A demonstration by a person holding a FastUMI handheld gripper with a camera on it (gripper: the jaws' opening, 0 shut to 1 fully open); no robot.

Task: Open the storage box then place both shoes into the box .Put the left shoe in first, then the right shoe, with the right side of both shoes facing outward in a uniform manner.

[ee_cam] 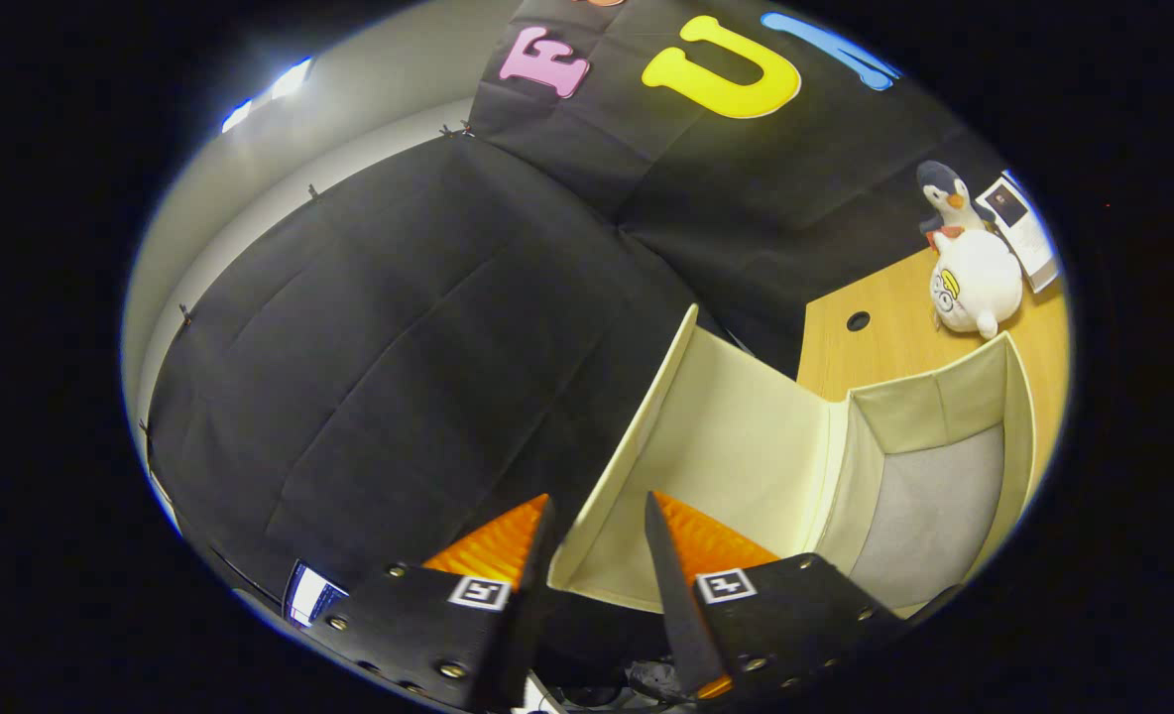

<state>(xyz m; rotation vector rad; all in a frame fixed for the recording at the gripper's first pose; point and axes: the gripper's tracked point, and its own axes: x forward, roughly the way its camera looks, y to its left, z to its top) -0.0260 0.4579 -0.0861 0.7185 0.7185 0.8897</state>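
Observation:
The cream storage box (pixel 944 402) stands on the wooden table (pixel 894 337), open, with its grey bottom (pixel 934 516) showing and nothing inside. Its lid (pixel 736 446) is raised and swung back from the box, inner face towards me. My gripper (pixel 597 501) is open, tilted, at the lid's free edge. That edge runs up between the two fingers, one finger on each side, with a small gap to each.
A penguin plush (pixel 944 198) and a white round plush (pixel 974 283) sit at the table's far end, next to a small white card (pixel 1018 223). A cable hole (pixel 858 320) is in the tabletop. The black cloth wall hangs behind the lid.

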